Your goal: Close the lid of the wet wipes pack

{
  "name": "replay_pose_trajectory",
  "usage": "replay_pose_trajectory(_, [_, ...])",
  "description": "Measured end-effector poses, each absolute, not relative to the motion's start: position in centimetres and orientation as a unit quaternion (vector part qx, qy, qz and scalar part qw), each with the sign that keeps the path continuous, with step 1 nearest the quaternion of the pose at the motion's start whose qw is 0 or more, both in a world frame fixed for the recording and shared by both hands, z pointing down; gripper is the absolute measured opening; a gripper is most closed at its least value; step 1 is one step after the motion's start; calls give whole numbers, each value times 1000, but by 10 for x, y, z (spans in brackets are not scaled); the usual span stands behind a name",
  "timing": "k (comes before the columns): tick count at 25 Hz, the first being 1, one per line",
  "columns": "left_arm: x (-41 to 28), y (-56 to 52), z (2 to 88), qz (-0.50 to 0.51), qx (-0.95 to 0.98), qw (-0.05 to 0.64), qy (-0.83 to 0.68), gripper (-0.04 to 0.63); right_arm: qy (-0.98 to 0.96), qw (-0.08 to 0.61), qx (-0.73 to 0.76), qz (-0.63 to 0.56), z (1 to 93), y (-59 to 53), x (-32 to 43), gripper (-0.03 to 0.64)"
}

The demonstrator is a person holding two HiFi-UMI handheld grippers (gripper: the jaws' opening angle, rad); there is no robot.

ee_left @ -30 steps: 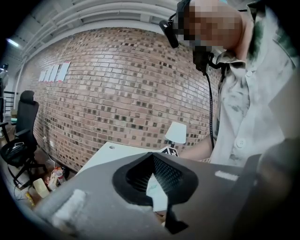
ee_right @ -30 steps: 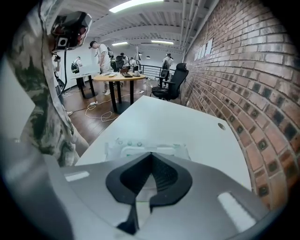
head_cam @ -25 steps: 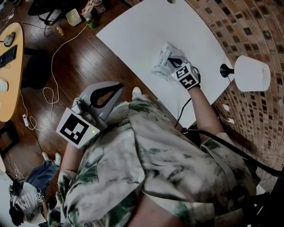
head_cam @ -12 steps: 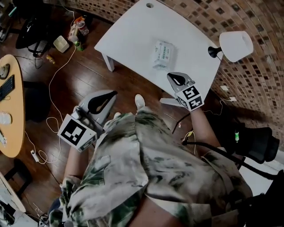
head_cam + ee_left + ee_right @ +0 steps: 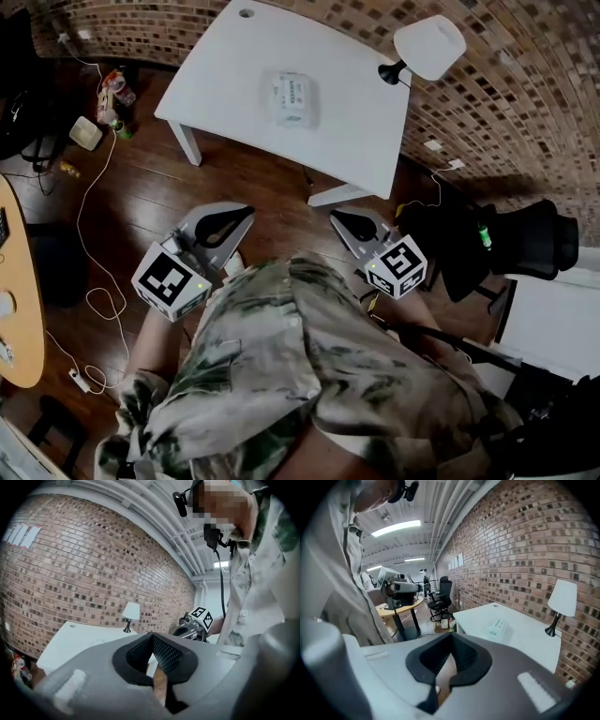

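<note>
The right tongs [image 5: 342, 221] are drawn well back now, pressed together and empty, like the left tongs [image 5: 239, 216]. The wet wipes pack [image 5: 292, 98] is left alone on the worktop [image 5: 225, 75]; closing is judged done.

We note a white surface [image 5: 234, 84] ahead of the left claw [image 5: 242, 214] and the right claw [image 5: 339, 219], well apart from both. A wet wipes pack [image 5: 292, 98] lies flat near its middle. A white-shaded lamp [image 5: 427, 49] stands at the corner beyond the right claw. A small round hole [image 5: 246, 13] sits at the far edge.
</note>
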State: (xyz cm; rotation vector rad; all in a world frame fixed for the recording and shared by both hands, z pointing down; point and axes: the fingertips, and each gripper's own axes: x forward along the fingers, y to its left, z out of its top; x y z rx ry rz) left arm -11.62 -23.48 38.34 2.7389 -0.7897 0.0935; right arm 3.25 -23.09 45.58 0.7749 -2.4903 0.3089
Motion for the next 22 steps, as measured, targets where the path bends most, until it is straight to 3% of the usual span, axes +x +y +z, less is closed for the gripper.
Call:
replay_pose_trajectory(7, [-56, -174, 391, 63, 953, 149, -255, 0, -934, 191, 287, 89, 421, -168, 83, 3])
replay_pose_trajectory(15, [63, -76, 381, 84, 947, 121, -286, 0, -951, 146, 263, 65, 414, -60, 181, 3])
replay_pose_trajectory(22, [100, 25, 386, 128, 922, 146, -334, 0, -967, 145, 196, 69, 421, 21, 217, 3])
